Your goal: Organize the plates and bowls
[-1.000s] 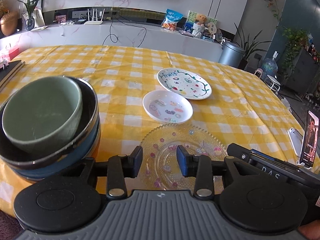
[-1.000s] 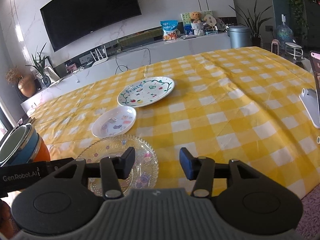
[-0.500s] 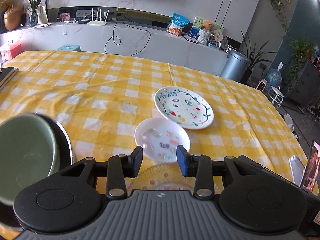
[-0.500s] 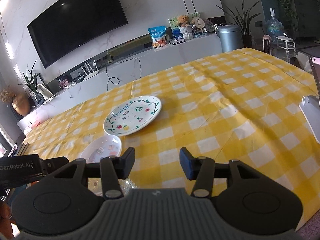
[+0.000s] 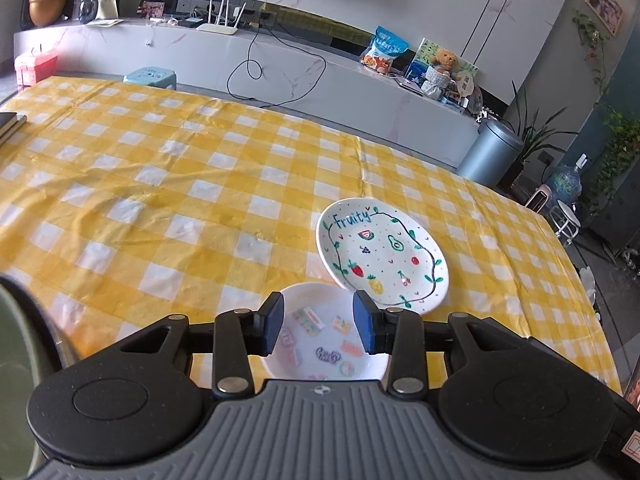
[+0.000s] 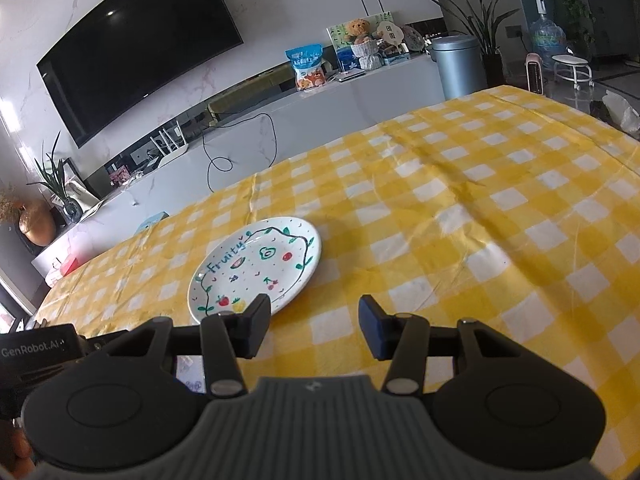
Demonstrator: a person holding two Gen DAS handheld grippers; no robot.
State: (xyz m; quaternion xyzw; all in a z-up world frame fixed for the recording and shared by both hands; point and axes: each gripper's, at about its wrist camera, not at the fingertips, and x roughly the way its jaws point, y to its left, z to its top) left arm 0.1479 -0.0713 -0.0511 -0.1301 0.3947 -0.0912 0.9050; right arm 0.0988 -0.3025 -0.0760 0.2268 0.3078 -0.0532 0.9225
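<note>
A white "Fruity" plate (image 5: 384, 256) with painted fruit lies on the yellow checked tablecloth (image 5: 160, 184); it also shows in the right wrist view (image 6: 260, 264). A smaller white plate (image 5: 320, 336) with stickers lies just in front of it. My left gripper (image 5: 318, 328) is open and empty, held above the small plate. My right gripper (image 6: 314, 330) is open and empty, above the cloth to the right of the Fruity plate. A sliver of the green bowl (image 5: 12, 360) in the bowl stack shows at the left edge. The glass plate is hidden.
The left gripper's body (image 6: 36, 350) is at the left in the right wrist view. A white counter (image 5: 280, 64) with cables, snacks and a teddy bear runs behind the table. A grey bin (image 5: 490, 156) and plants stand at the right.
Both grippers have risen and tilted up over the past second. The bowl stack has slid almost out of the left view, and the glass plate has dropped out of sight. Both stayed open.
</note>
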